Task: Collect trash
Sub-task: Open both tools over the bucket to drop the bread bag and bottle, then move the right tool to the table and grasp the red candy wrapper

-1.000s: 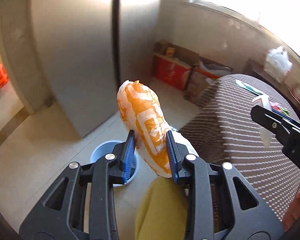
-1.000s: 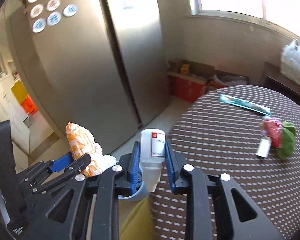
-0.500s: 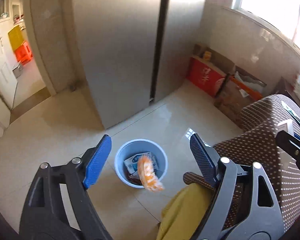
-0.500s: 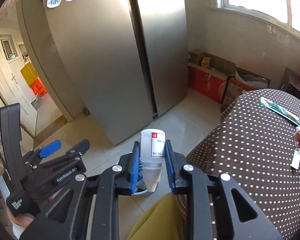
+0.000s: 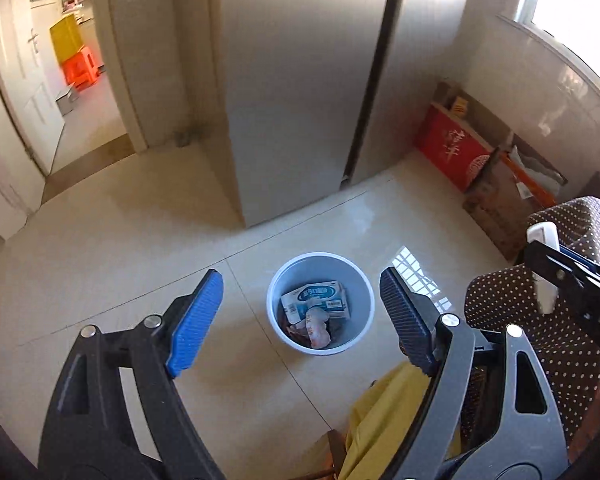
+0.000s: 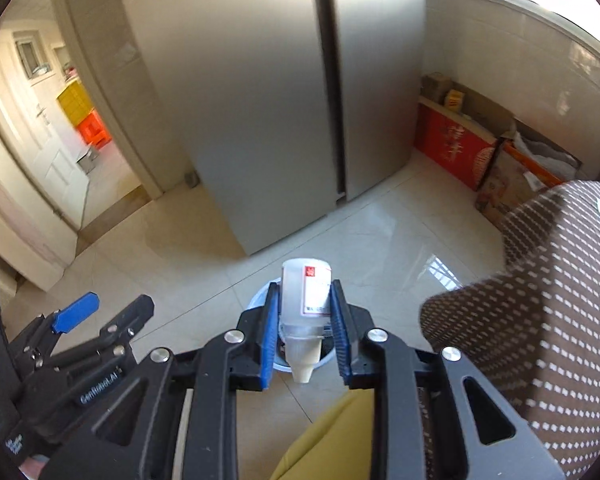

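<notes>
A pale blue trash bin [image 5: 296, 342] stands on the tiled floor. In it lie a blue and white packet [image 5: 315, 300] and the orange and white wrapper [image 5: 317, 326]. My left gripper [image 5: 300, 312] is wide open and empty above the bin. My right gripper [image 6: 305, 334] is shut on a white plastic bottle [image 6: 305, 300] with a red label, held cap down over the bin [image 6: 260, 300]. The right gripper and bottle [image 5: 542, 236] also show at the right edge of the left wrist view.
A steel fridge [image 5: 300, 80] stands behind the bin. Cardboard boxes [image 5: 456, 148] line the wall under the window. A table with a brown dotted cloth [image 6: 540, 300] is at the right. A yellow cloth [image 5: 384, 420] is below the grippers. An open doorway [image 5: 72, 92] is at the left.
My left gripper opened and the orange and white wrapper fell into the bin. My right gripper moved with the bottle from the table side to above the bin.
</notes>
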A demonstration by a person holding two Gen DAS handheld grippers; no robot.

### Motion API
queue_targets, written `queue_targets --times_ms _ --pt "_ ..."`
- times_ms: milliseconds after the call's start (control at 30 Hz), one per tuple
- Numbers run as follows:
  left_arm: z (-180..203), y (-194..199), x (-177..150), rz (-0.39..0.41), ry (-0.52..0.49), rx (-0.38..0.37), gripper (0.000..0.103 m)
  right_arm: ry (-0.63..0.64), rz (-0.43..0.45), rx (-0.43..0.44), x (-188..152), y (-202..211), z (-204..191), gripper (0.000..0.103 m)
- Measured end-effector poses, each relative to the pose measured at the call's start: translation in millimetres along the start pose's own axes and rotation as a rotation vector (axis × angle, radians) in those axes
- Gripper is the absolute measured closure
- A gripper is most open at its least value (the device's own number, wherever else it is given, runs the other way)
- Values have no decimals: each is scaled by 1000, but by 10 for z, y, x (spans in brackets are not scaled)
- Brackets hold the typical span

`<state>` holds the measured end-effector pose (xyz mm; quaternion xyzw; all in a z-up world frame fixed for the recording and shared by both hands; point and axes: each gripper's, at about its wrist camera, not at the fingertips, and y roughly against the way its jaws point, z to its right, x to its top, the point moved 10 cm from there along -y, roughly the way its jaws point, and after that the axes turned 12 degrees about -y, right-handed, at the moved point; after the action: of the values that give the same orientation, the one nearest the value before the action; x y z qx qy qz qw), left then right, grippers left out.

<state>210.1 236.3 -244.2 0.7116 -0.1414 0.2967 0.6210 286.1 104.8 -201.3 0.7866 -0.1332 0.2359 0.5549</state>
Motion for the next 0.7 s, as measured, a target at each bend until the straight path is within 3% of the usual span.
queue_targets --times_ms 67,100,133,433,700 --pt "-64 37 1 5 9 14 23 1 -7 12 6 -55 -101 63" --pt "-97 49 -3 7 12 20 23 -6 -3 6 14 -66 -111 48" --pt "-131 63 -6 8 17 27 23 -7 6 5 24 -72 -119 45" --pt "-104 104 -16 10 19 33 23 7 -7 -6 -119 -37 -85 45" --pt "287 229 95 41 -50 -10 23 -65 61 -37 -57 371 369 34"
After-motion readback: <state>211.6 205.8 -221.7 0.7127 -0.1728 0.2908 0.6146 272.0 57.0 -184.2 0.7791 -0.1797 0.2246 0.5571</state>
